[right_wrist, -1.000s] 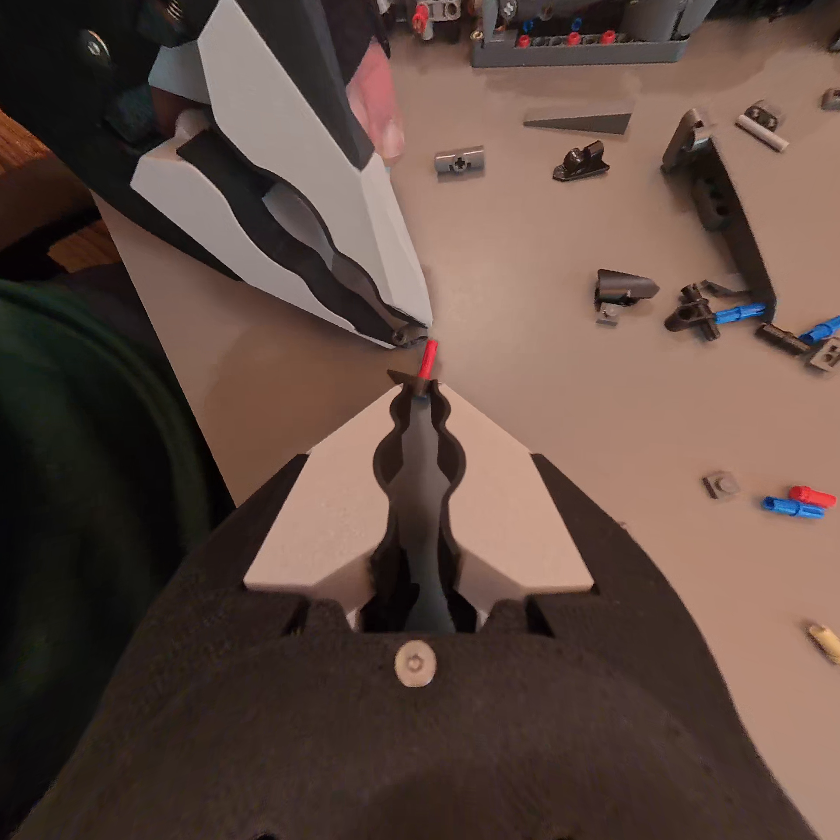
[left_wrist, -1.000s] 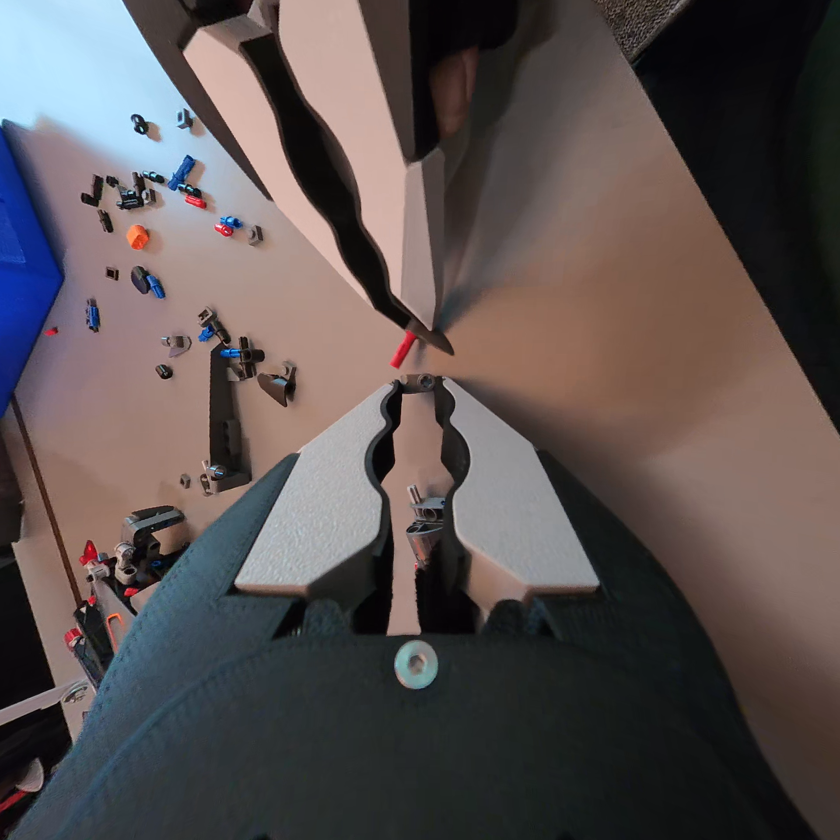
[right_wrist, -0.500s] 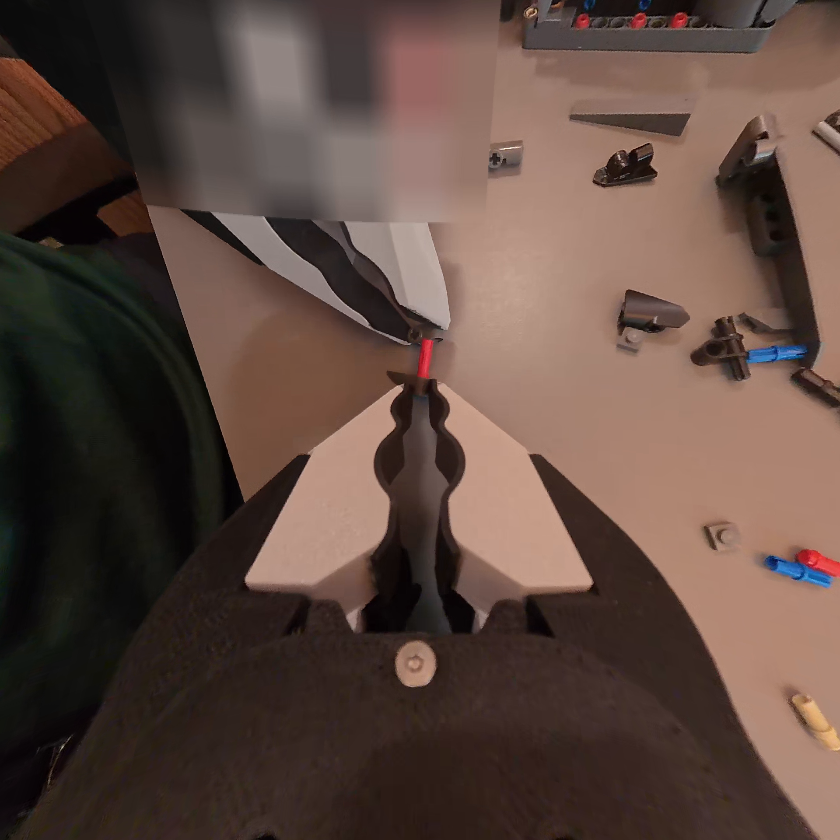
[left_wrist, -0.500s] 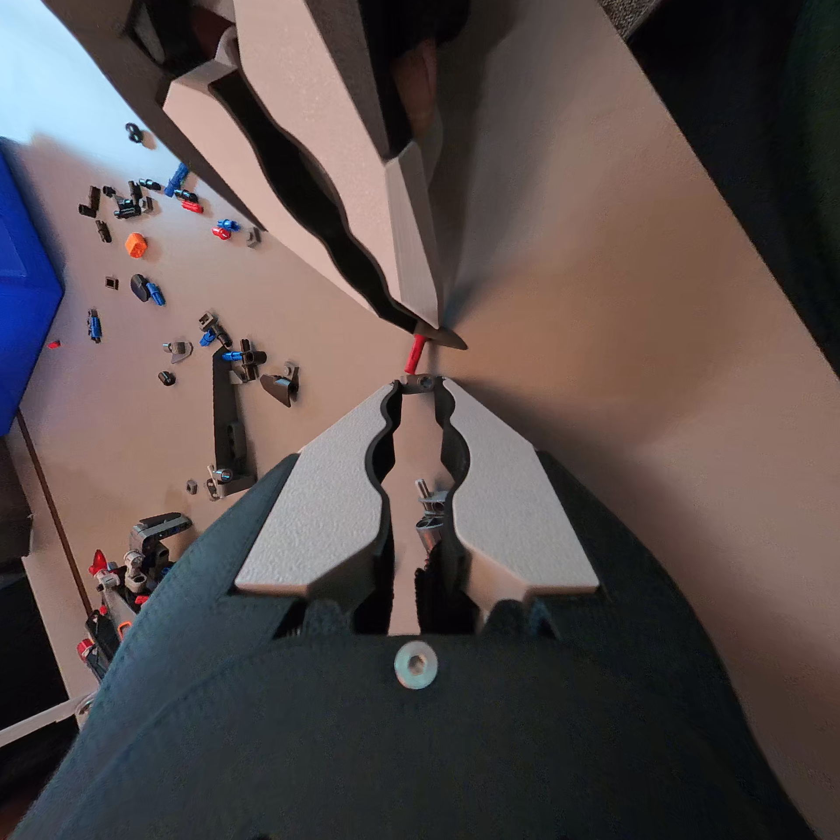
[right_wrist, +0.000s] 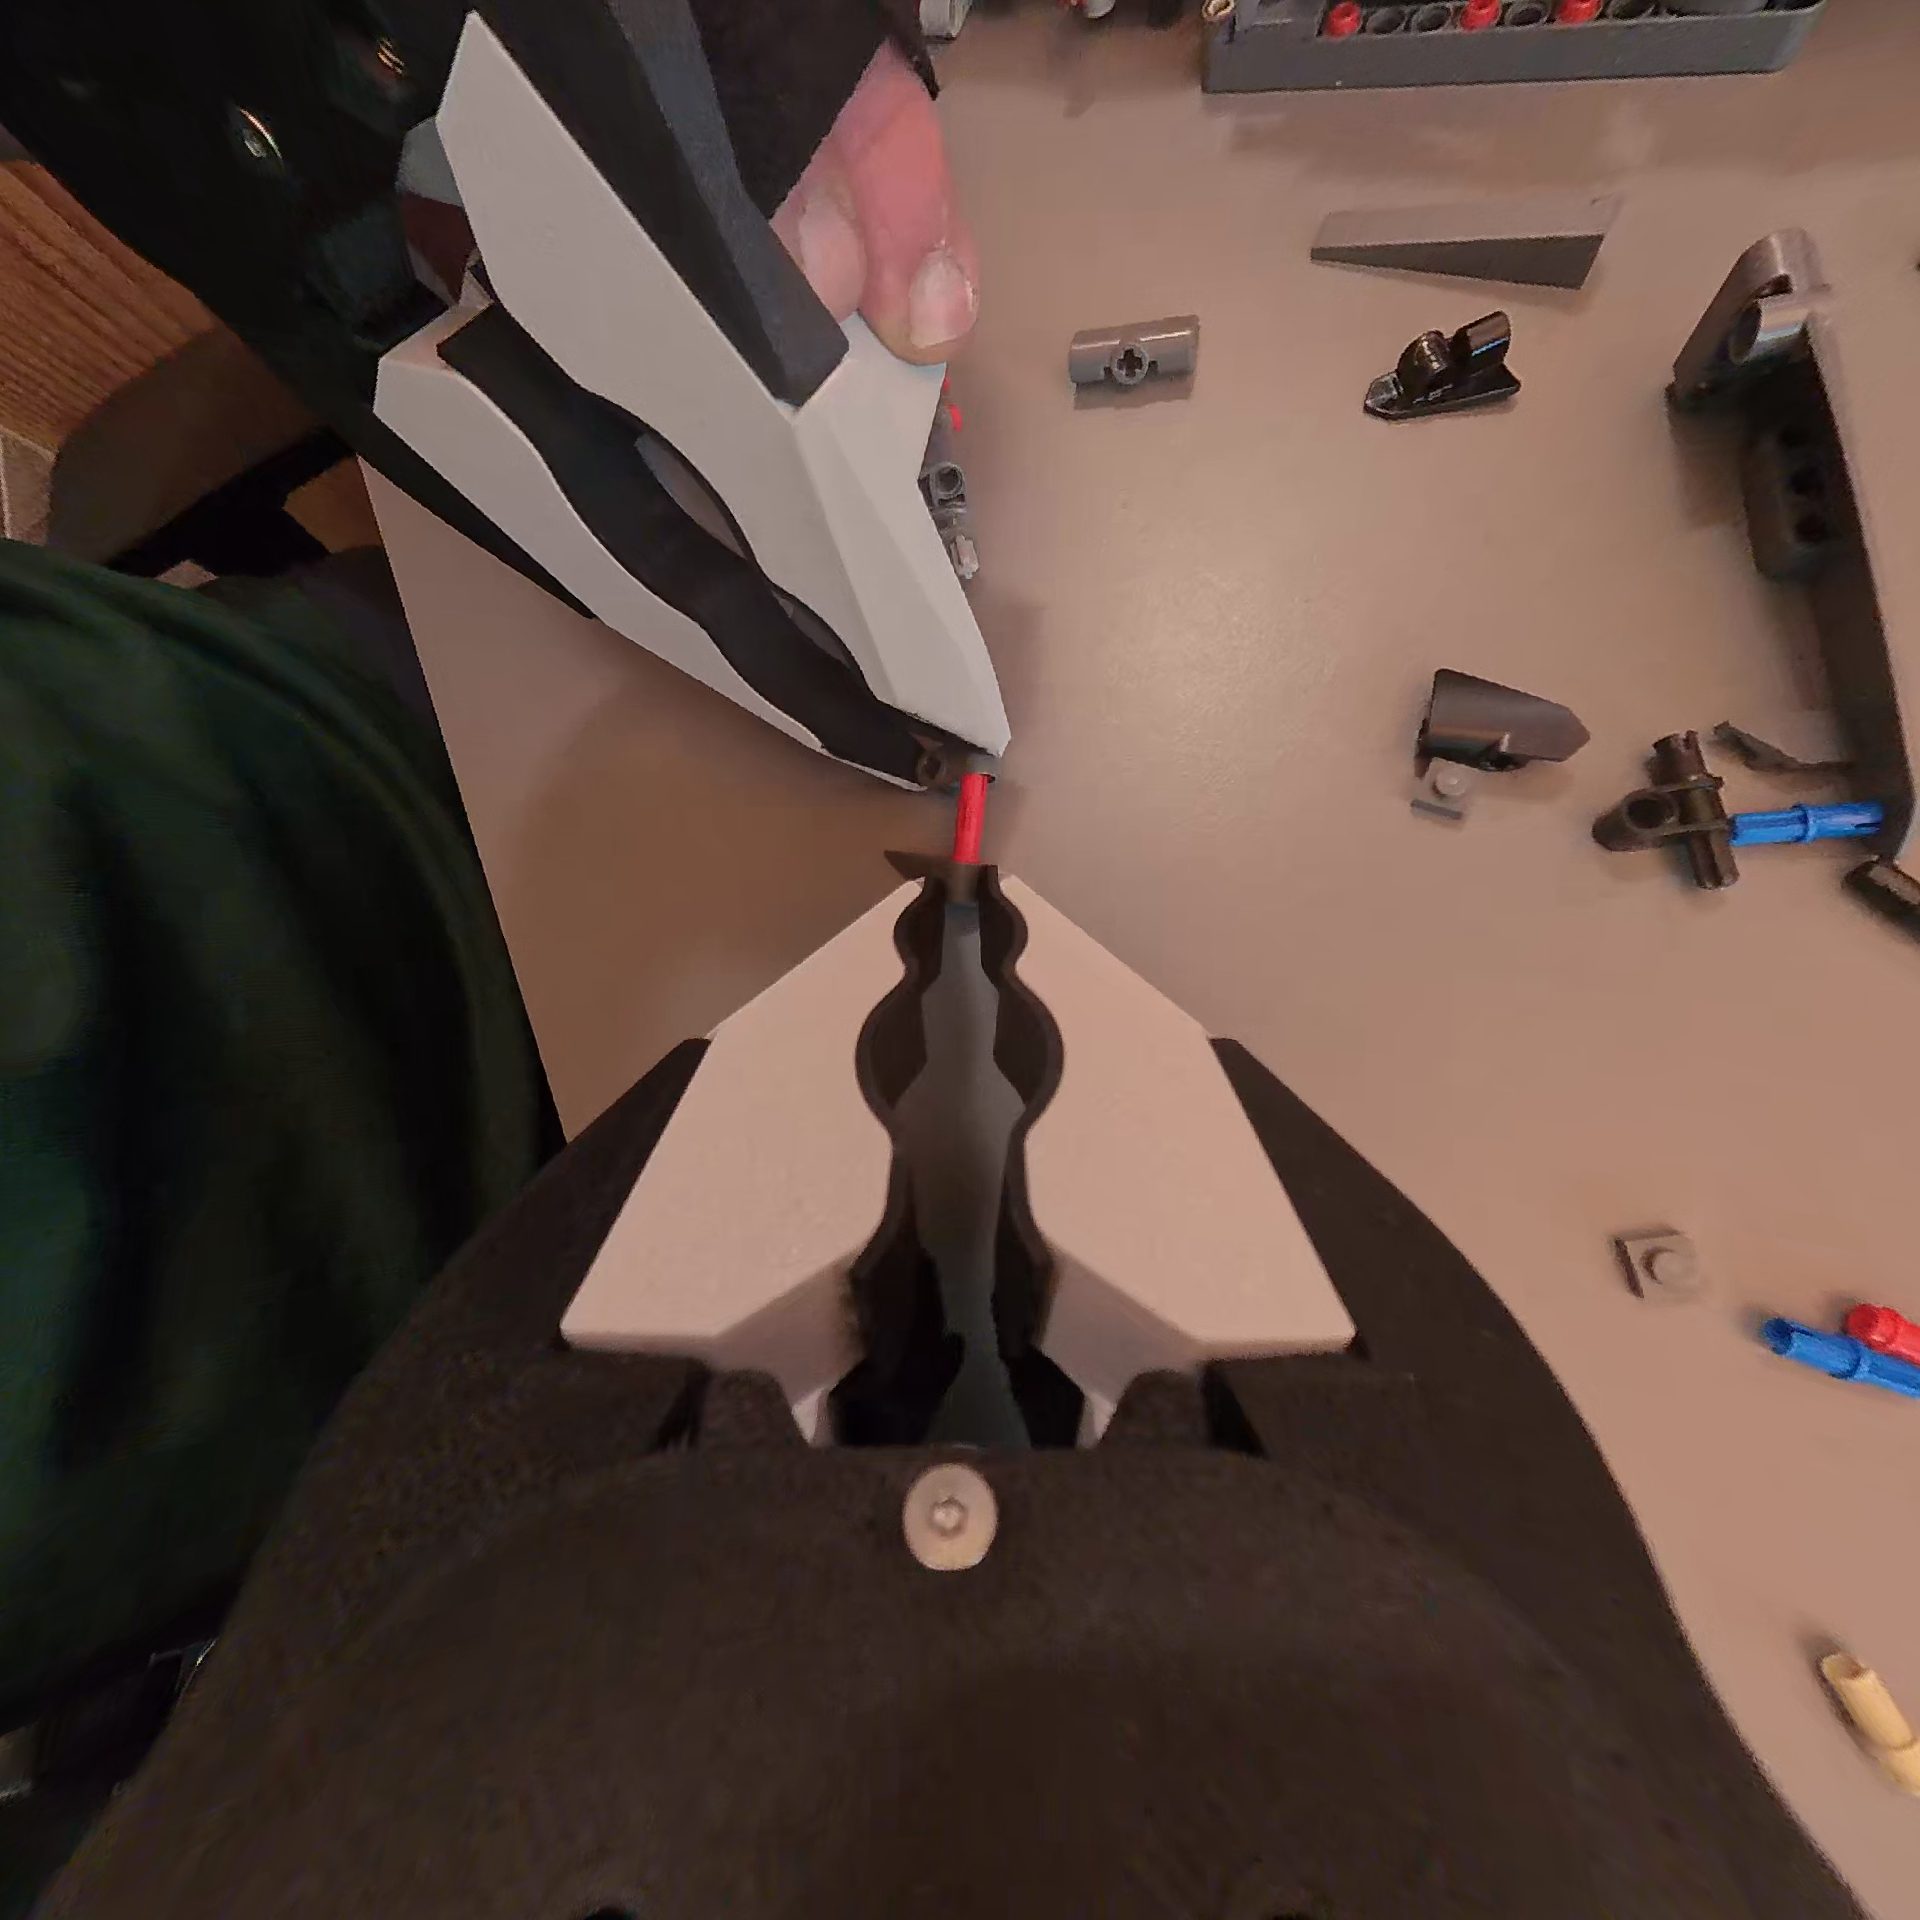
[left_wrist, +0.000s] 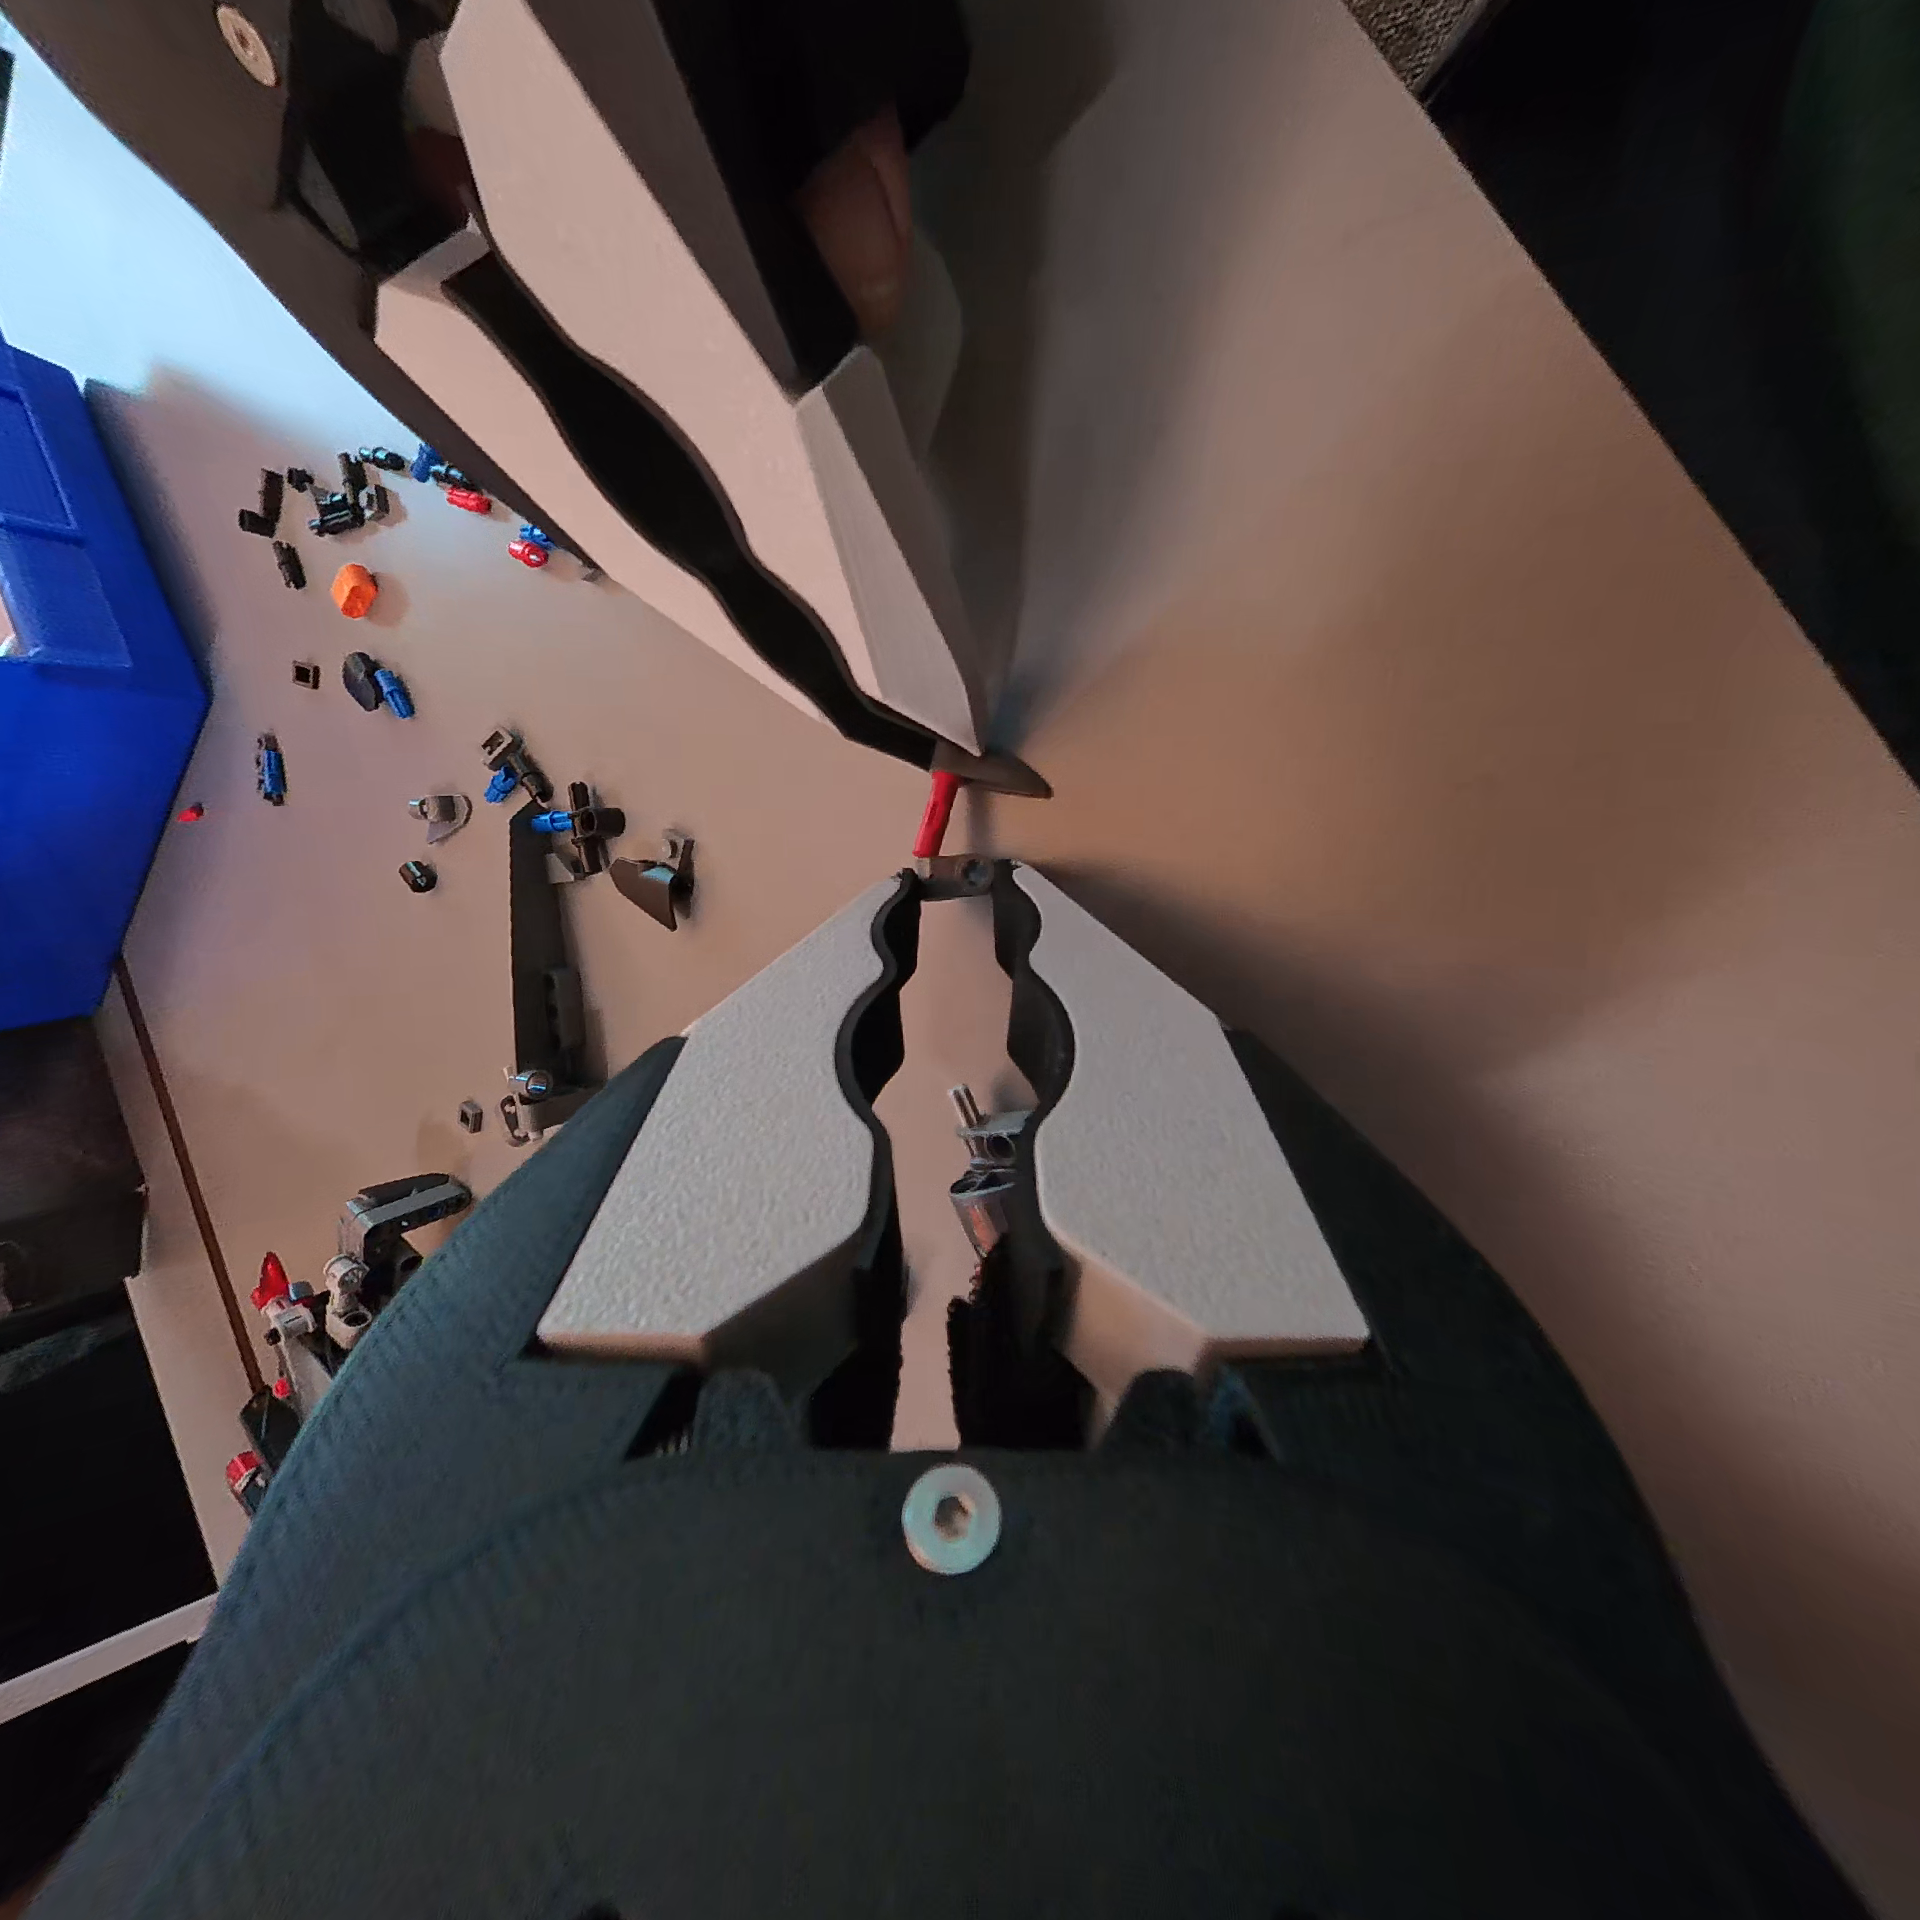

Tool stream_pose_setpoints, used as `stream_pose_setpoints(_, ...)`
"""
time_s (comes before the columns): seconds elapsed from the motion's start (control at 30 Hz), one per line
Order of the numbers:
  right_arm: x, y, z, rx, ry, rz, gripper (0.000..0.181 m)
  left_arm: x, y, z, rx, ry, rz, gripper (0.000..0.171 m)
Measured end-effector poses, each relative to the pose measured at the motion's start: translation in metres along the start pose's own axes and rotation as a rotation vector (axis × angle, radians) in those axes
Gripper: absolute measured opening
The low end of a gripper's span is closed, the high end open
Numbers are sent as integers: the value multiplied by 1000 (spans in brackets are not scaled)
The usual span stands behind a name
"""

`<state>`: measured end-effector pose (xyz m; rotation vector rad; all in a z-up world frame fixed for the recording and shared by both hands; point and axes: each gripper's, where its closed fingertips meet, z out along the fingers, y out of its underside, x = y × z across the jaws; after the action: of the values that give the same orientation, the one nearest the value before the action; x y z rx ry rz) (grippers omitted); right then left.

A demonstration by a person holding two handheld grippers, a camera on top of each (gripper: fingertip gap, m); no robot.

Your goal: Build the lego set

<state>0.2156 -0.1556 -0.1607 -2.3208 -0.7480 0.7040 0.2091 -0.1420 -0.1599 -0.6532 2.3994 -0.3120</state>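
**Above the table edge, two grippers meet at a red pin**

Above the grey table [right_wrist: 1299, 644], the right gripper [right_wrist: 961, 871] is clamped on a red pin [right_wrist: 971, 819]. The left gripper [left_wrist: 961, 873] pinches a small grey connector [left_wrist: 964, 873] at its tips. The pin's far end touches this connector. Loose lego pieces [right_wrist: 1745, 831] lie scattered further away on the table.

Bare table [right_wrist: 1195, 665] flanks the meeting tips; loose bricks [right_wrist: 1496, 727] crowd the far side.

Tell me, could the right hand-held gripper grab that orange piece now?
Probably not: the right hand-held gripper is shut on the red pin, and the orange piece lies far across the table.
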Motion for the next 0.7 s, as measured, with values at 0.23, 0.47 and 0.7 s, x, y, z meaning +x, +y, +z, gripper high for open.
stream_pose_setpoints(0.23, 0, -1, 1, -9, -9, 5, 5, -1, 0, -2, -12, -28, 30, 12)
stream_pose_setpoints(0.47, 0, -2, 2, -12, -18, 14, 5, -2, 1, -4, -41, -50, 65, 12)
stream_pose_setpoints(0.7, 0, -3, 3, -19, -16, 5, 4, -1, 2, -4, -67, -39, 83, 12)
